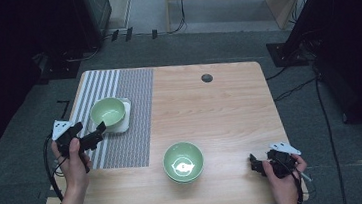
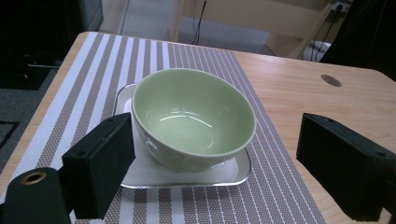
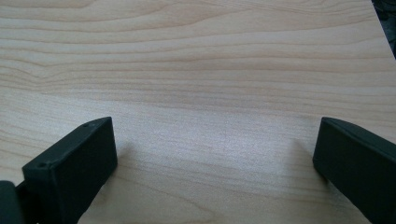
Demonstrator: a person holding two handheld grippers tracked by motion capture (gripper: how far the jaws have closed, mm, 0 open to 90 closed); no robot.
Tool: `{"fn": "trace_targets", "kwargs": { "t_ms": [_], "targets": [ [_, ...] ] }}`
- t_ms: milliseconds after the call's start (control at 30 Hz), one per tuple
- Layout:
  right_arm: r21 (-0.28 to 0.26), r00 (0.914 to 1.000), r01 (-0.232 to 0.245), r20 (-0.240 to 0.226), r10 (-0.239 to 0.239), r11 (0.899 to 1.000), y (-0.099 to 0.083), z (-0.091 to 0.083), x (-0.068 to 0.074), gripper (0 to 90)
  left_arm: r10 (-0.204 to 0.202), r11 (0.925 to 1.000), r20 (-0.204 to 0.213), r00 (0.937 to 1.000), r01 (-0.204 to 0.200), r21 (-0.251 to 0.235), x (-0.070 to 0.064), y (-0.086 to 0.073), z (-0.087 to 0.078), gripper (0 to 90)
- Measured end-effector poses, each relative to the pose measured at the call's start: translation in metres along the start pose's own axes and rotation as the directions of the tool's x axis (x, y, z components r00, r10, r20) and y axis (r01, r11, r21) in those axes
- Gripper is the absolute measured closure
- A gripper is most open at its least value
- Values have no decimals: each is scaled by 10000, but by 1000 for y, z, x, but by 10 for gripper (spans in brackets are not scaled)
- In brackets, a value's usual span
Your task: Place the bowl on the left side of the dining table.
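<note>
On the table [image 1: 230, 107] I see a striped mat [image 1: 120, 118] on the left half, and on it a white plate [image 2: 187, 175] carrying a green bowl [image 2: 194, 116] — it lies at about one o'clock from my left gripper [image 1: 102, 127], just beside it, so that hand is far nearer. Its jaws stand wide apart, level with the bowl. My right gripper [image 1: 253, 162] rests low at four o'clock, also spread, over bare wood — a second bowl [image 1: 183, 162] sits between.

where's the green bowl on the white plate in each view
High view: bowl on the plate sits upper left, just ahead of the left gripper.
Left gripper view: centre, between the open jaws.
Right gripper view: not in it.
Shared landmark: striped placemat.
</note>
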State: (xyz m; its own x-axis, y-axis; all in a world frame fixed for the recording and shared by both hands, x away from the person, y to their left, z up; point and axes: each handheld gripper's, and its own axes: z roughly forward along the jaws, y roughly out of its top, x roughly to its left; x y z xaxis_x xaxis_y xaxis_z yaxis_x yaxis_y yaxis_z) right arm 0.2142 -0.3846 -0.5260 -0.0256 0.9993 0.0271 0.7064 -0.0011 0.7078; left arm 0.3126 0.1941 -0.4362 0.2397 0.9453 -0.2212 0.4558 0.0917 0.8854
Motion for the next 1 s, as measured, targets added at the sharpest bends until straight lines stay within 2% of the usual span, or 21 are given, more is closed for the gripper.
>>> {"fn": "trace_targets", "kwargs": {
  "t_ms": [100, 400, 1000],
  "targets": [
    [11, 10000, 4, 4, -4, 10000, 0, 0, 0, 0, 161, 9999, 7, 9999, -161, 33, -2, -5, -5, 112],
    [11, 10000, 7, 5, -7, 10000, 0, 0, 0, 0, 228, 9997, 35, 9997, -229, 125, -2, -18, -15, 112],
    [9, 10000, -54, 63, 54, 10000, 0, 0, 1, 0, 347, 9990, -109, 9993, -344, 284, 7, -40, -36, 112]
  ]
}}
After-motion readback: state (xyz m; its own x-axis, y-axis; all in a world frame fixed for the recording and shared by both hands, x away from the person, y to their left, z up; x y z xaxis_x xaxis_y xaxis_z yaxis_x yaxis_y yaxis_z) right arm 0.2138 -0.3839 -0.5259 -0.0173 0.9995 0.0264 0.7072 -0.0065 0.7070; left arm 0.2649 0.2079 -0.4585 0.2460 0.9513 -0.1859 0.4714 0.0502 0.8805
